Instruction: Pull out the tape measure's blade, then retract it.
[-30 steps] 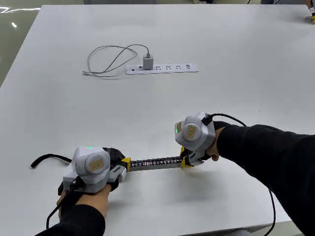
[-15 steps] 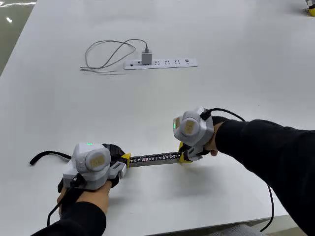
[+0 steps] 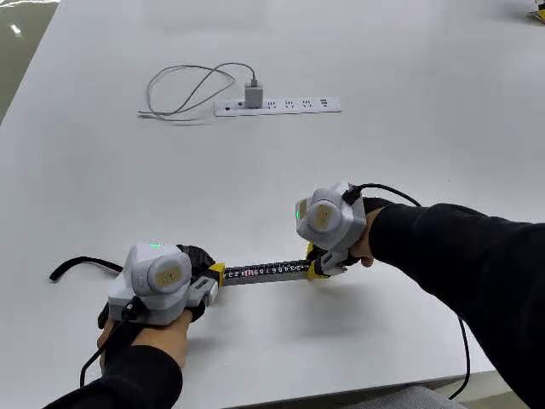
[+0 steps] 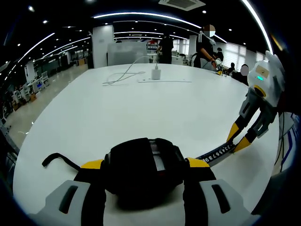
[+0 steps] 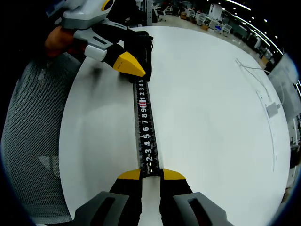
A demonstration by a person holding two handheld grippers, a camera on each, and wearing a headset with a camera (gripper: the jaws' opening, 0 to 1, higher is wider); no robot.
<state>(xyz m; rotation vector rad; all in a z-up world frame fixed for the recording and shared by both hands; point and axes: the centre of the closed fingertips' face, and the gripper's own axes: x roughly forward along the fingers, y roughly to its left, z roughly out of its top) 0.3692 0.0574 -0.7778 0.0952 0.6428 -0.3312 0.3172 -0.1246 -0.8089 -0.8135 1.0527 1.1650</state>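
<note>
Tape measure case (image 3: 197, 258), black, low on the white surface (image 3: 383, 128) near its front edge. Clamped from both sides between the jaws of the left gripper (image 3: 207, 271), yellow tips pressed against its flanks; in the left gripper view, seated squarely between them, case (image 4: 141, 176) filling the gap of that gripper (image 4: 144, 164). Black strap (image 3: 81, 266) trailing from the case along the surface, away from the blade side.

Blade (image 3: 266, 272) drawn out of the case in a short, straight run, printed numbers facing up, lying flat or nearly flat above the surface. Far end pinched between the closed jaws of the right gripper (image 3: 317, 271), tips nipped tight on the blade's tip. From the right gripper view, blade (image 5: 145, 127) running straight ahead from between that gripper's own jaws (image 5: 151, 175) to the case (image 5: 142, 44), with a yellow tip of the left gripper (image 5: 129, 63) beside the blade's mouth. From the left gripper view, blade (image 4: 217, 154) slanting off to the right gripper (image 4: 237, 141).

Both grippers in dark-sleeved hands, apart from each other by the exposed run of blade.

Farther back on the surface, well apart from the work: white power strip (image 3: 277, 105), charger (image 3: 254, 92) plugged into it, looped grey cable (image 3: 183, 89) beside it.
</note>
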